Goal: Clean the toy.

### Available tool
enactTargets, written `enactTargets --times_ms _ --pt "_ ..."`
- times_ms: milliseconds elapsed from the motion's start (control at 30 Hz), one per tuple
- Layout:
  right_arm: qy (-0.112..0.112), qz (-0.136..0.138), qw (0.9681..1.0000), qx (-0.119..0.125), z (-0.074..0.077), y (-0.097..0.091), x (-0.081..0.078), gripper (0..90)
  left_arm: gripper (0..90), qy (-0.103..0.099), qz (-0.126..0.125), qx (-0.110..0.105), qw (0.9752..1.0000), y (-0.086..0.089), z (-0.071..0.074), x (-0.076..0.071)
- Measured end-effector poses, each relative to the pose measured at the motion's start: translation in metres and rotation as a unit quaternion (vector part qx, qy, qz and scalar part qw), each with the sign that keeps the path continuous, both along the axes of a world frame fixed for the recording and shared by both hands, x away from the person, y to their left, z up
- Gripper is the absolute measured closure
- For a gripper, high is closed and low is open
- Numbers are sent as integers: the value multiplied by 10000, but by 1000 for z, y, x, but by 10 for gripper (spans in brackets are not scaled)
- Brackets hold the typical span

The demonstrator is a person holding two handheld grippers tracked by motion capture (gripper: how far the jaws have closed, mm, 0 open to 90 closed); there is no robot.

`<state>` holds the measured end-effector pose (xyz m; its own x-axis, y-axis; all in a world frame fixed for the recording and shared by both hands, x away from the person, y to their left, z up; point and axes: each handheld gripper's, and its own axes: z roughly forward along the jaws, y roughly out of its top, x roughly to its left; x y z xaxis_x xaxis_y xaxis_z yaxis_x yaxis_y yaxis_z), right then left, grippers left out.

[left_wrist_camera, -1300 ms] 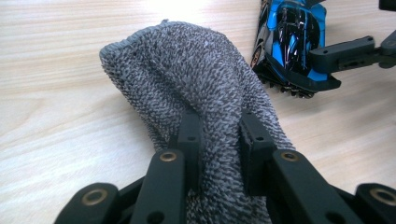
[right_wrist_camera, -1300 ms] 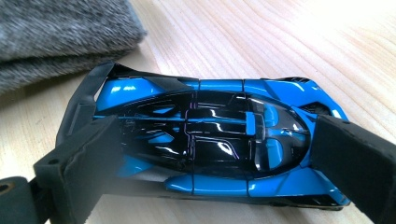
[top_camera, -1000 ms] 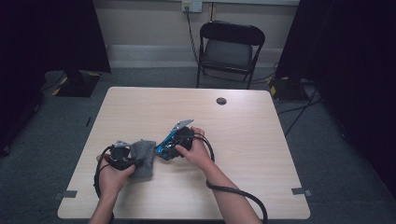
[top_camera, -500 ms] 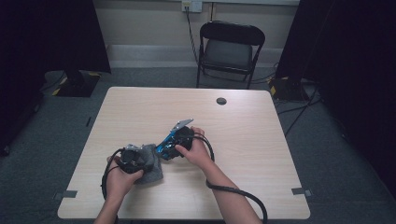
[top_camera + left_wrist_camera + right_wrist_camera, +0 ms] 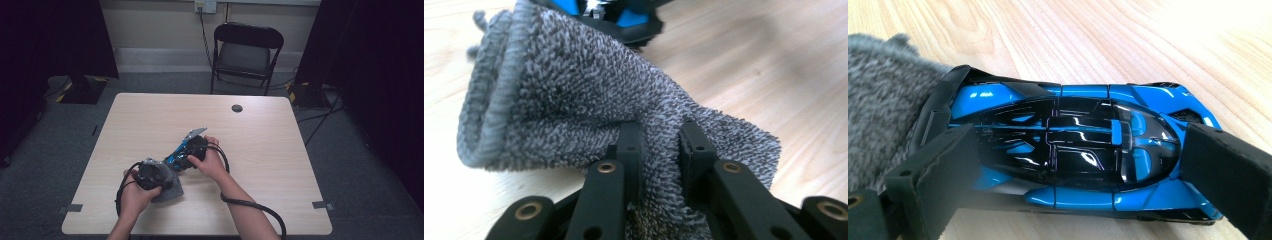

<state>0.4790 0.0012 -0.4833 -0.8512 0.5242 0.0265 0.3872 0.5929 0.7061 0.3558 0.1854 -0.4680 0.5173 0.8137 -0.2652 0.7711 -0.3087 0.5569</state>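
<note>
A blue and black toy car [image 5: 1083, 125] lies on the wooden table [image 5: 280, 150], and my right gripper [image 5: 1083, 152] is shut on it, one jaw at each end. From above, the car [image 5: 176, 159] sits at the table's middle under my right gripper [image 5: 184, 154]. My left gripper [image 5: 659, 145] is shut on a fold of grey terry cloth [image 5: 574, 100], whose bunched end lies against the car's tail [image 5: 624, 15]. In the high view the cloth [image 5: 169, 192] lies just below the car, by my left gripper [image 5: 165, 177]. The same cloth [image 5: 878, 95] touches the car's left end.
A small black round disc [image 5: 237, 108] lies near the table's far edge. A black folding chair [image 5: 247, 50] stands behind the table. Cables trail from both grippers toward the near edge [image 5: 250, 205].
My left hand has carried the grey cloth rightward, up against the car. The right hand and the car have stayed where they were.
</note>
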Motion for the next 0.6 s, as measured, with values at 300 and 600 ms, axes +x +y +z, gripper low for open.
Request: enactTargets --times_ms 300,600 --pt "5 3 10000 -9 0 0 0 17 754 -21 -204 32 9998 -13 1 -3" --pt "2 0 10000 7 0 0 0 17 753 -36 -322 28 9995 -23 2 -7"
